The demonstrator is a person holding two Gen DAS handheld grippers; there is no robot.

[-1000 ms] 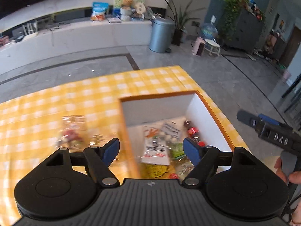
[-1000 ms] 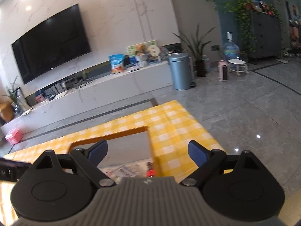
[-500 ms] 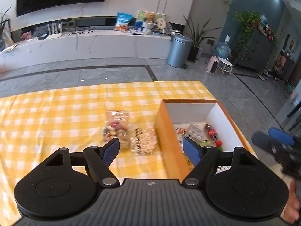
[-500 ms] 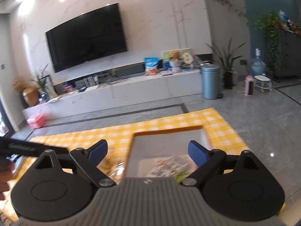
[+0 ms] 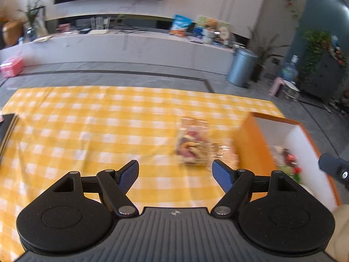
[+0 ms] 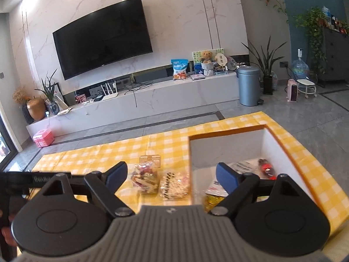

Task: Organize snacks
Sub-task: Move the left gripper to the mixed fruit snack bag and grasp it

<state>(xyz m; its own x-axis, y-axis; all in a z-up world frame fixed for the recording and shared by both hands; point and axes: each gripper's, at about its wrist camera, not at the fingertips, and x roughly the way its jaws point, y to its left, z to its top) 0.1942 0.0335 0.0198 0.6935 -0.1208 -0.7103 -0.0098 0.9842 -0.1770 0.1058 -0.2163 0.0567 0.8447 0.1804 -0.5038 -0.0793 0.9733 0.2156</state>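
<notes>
Two loose snack bags on the yellow checked cloth (image 6: 165, 144), lower centre of the right wrist view: a clear bag of mixed pieces (image 6: 145, 178) and, touching its right side, a bag with black-and-white print (image 6: 174, 185). Both lie just left of the box (image 6: 281, 144) — orange outside, white inside, open top. The printed bag sits close against the box's left wall. Inside the box: several packets, a white printed one (image 6: 242, 166), a red-and-dark one (image 6: 266, 169) at its right, a yellow one (image 6: 212, 199) nearer the camera.

In the left wrist view the same clear bag (image 5: 193, 144) shows blurred, right of centre, with the box (image 5: 250, 144) at the right edge of the frame; red packets (image 5: 291, 163) visible inside it.

Left gripper (image 5: 175, 173): fingers spread wide, nothing between them, only cloth beneath. The clear bag lies above and to the right of the gap, not touched.

Right gripper (image 6: 169, 174): jaws closing, yet well apart; no pad presses on anything. Through the gap the two bags and the box's left wall show beyond the fingertips, apart from them.

Far left of the right view — the dark body of the other gripper and a bit of hand (image 6: 6, 224). Far right of the left view, a dark gripper part (image 5: 333, 169).

Beyond the table: grey floor, a white media bench (image 6: 152, 100), a wall TV (image 6: 102, 37), a grey bin (image 6: 248, 85), a pink box (image 6: 43, 138) on the floor, plants at right.
</notes>
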